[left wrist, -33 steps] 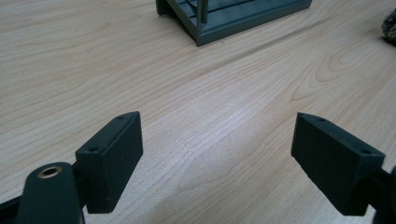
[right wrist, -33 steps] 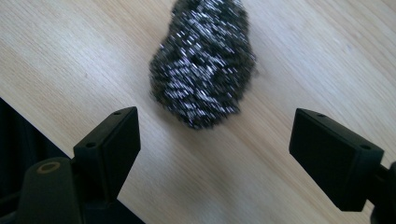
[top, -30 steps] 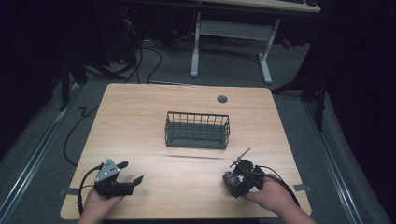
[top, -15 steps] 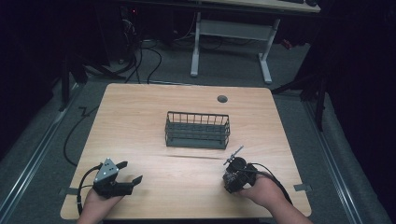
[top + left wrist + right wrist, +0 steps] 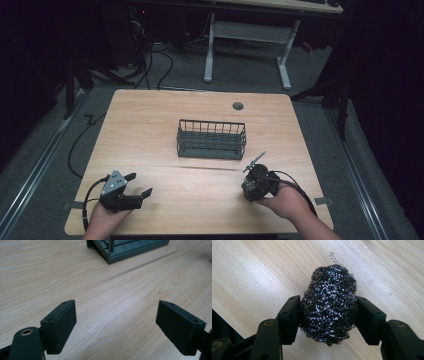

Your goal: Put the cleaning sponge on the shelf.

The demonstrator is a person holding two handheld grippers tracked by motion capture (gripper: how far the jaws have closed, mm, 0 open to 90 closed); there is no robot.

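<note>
At the near right of the counter (image 5: 150, 115), the right claw (image 5: 328, 315) grasps a steel wool scourer (image 5: 329, 305).

The jaws press the scourer on its two flanks, probably so the soft ball is squeezed and cannot slip. Its long axis runs forward between the jaws, away from the hand, and a loose wire curl marks its far end. It seems held just above the wood, near the wire basket (image 5: 212, 139), which I judge is where it should go. The left claw (image 5: 116, 322) rests at the near left, released and grasping nothing.
</note>
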